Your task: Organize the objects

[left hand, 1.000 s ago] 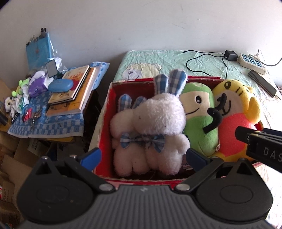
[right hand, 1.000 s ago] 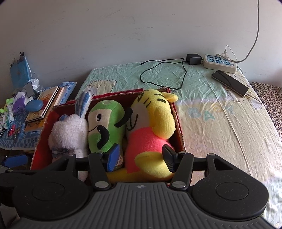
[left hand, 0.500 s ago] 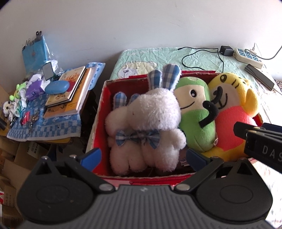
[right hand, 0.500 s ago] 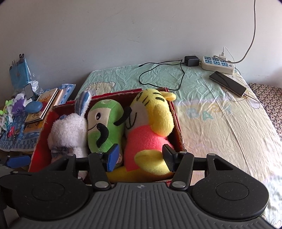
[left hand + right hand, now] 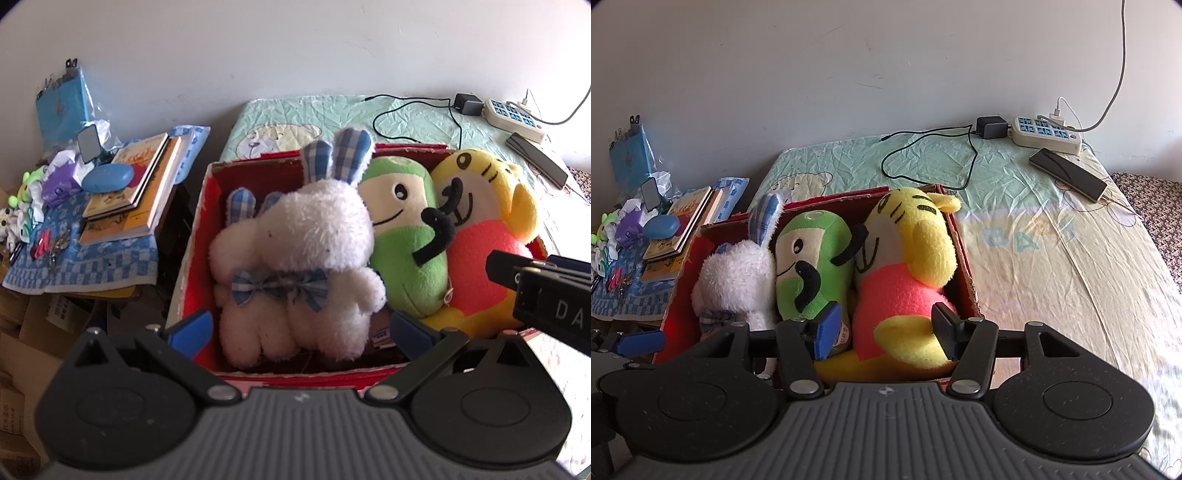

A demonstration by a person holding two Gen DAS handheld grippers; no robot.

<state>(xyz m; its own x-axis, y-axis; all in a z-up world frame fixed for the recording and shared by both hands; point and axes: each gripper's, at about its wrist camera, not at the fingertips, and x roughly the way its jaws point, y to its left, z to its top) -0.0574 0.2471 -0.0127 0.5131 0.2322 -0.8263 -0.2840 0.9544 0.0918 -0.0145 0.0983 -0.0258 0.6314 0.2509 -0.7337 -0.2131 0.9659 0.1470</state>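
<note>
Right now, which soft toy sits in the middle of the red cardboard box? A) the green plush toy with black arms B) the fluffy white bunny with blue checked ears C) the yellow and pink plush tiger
A: the green plush toy sits between the white bunny and the yellow tiger in the red box.

My left wrist view sits close above the near edge of the red box [image 5: 192,236], facing the back wall, with the cluttered side table [image 5: 85,258] to its left. My right wrist view sits further right, angled over the bed [image 5: 1052,258]. Both 2 views share the box and bed.
</note>
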